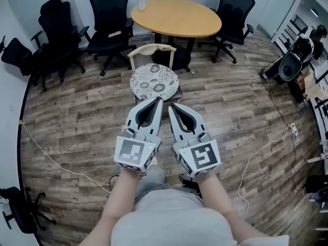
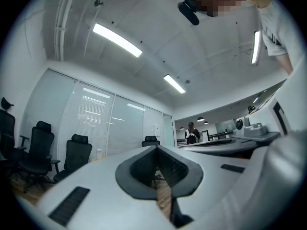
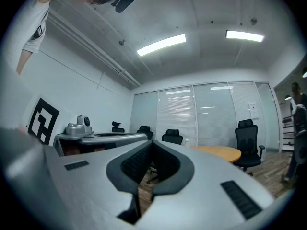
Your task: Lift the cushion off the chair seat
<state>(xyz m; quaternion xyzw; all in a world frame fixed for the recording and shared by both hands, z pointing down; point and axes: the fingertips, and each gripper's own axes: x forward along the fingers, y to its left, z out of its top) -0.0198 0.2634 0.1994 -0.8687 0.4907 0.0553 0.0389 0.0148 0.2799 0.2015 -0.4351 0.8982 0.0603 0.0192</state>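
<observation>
A round cushion point(image 1: 154, 81) with a black-and-white flower pattern lies on the seat of a small chair point(image 1: 151, 49) with a light wooden backrest, in the middle of the head view. My left gripper point(image 1: 158, 101) and right gripper point(image 1: 171, 105) are held side by side just in front of the cushion's near edge, both pointing at it, neither touching it. In the left gripper view the left gripper point(image 2: 156, 148) is shut with nothing in it. The right gripper point(image 3: 152, 143) is shut and empty too. The cushion is hidden behind the jaws in both gripper views.
Behind the chair stands an oval wooden table point(image 1: 177, 17) with a cup point(image 1: 141, 3) on it. Black office chairs point(image 1: 110, 19) ring it. Cables point(image 1: 51, 160) run over the wood floor on both sides. Equipment point(image 1: 294, 60) stands at the right. A person point(image 2: 192, 134) stands far off.
</observation>
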